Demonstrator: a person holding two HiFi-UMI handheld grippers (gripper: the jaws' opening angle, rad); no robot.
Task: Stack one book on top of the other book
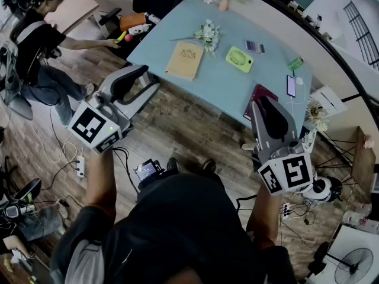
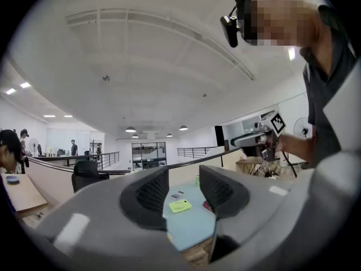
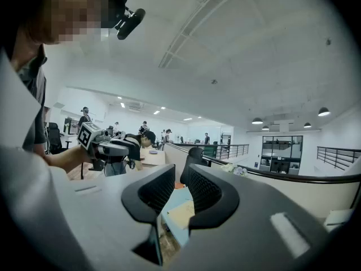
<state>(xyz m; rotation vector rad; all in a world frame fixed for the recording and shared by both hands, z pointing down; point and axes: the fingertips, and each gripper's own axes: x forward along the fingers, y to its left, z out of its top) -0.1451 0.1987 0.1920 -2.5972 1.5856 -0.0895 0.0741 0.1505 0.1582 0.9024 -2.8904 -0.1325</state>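
Note:
A tan book (image 1: 185, 60) lies flat on the light blue table (image 1: 225, 87), near its left front edge; the right gripper view shows this tan book (image 3: 183, 212) past the jaws. A dark red book (image 1: 259, 93) lies at the table's right front edge, partly hidden behind my right gripper (image 1: 261, 103), which is shut and empty. My left gripper (image 1: 144, 83) hangs over the wooden floor short of the table, open, with nothing between its fingers. Through its gap I see the table (image 2: 189, 227) and an edge of the red book (image 2: 207, 206).
On the table are a green hand fan (image 1: 239, 58), a calculator (image 1: 255, 46), a phone (image 1: 291, 86) and a flower bunch (image 1: 208, 33). A person (image 1: 41, 40) sits at the far left. Cables and a power strip (image 1: 80, 167) lie on the floor.

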